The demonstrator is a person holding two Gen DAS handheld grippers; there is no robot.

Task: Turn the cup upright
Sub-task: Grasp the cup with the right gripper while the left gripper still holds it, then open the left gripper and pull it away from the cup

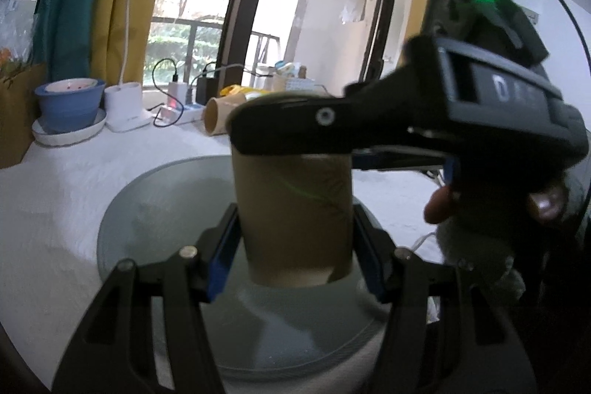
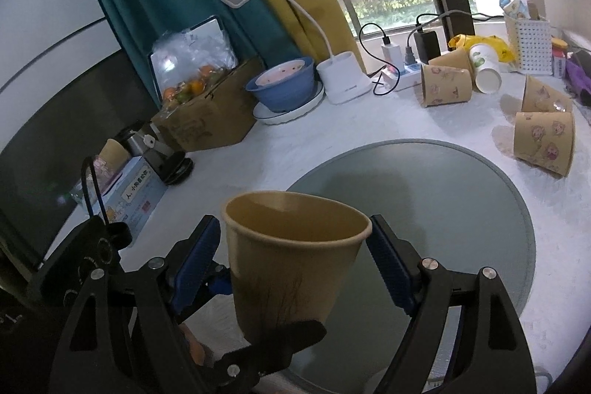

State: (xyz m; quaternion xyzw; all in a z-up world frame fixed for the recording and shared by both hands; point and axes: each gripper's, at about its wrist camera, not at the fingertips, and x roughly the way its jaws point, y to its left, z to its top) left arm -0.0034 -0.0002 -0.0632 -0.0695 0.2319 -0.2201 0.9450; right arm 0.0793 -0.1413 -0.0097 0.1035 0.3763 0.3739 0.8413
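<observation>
A tan paper cup (image 1: 295,220) is upright, mouth up, just above the round grey glass disc (image 1: 155,209). My left gripper (image 1: 295,242) has its blue pads against the lower sides of the cup. My right gripper (image 2: 295,253) sits around the cup's rim (image 2: 295,235), its pads a little apart from the wall on both sides. In the left wrist view the right gripper's fingers (image 1: 291,124) cross over the cup's top. In the right wrist view the left gripper's finger (image 2: 291,338) shows against the cup's base.
Several tan cups lie on their sides on the white table at the right (image 2: 543,143) and back (image 2: 447,85), with a white cup (image 2: 485,69). A blue bowl on a plate (image 2: 284,87), a white desk lamp (image 2: 343,76), a cardboard box (image 2: 207,120) and a tissue box (image 2: 129,191) stand along the left.
</observation>
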